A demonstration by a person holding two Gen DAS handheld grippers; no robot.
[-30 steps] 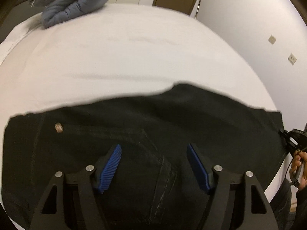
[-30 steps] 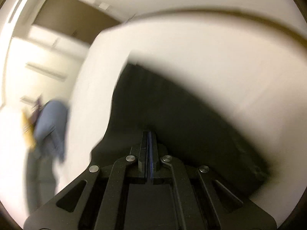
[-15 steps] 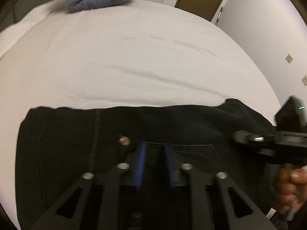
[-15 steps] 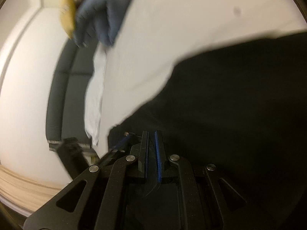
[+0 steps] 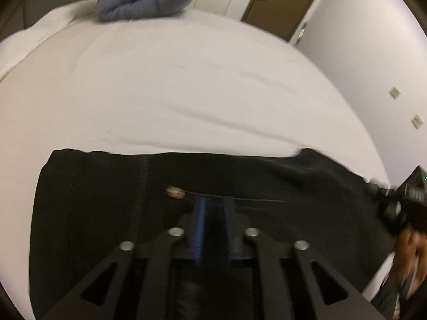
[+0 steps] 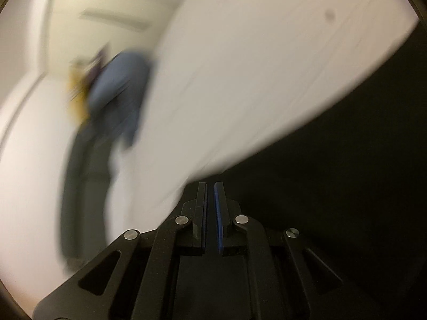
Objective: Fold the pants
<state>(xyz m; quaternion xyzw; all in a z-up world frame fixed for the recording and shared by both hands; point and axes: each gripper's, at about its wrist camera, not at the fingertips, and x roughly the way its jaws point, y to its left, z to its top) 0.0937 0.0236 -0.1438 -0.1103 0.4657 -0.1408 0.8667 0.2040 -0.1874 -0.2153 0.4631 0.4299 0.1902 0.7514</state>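
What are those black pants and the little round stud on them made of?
The pants look like black denim or a similar heavy cotton: matte, with raised topstitched seams. The stud looks like metal, coppery and slightly shiny, though it is blurred. The bed sheet under them looks like plain white woven cotton, softly creased.

White bed (image 5: pixel 186 80), brown door (image 5: pixel 283 2), white wall (image 5: pixel 373 40).

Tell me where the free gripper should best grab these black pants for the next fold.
Probably the left end of the black pants, coming from the left over the white bed sheet. That edge lies flat, free and exposed, while the left gripper is already pinching the middle by the rivet.
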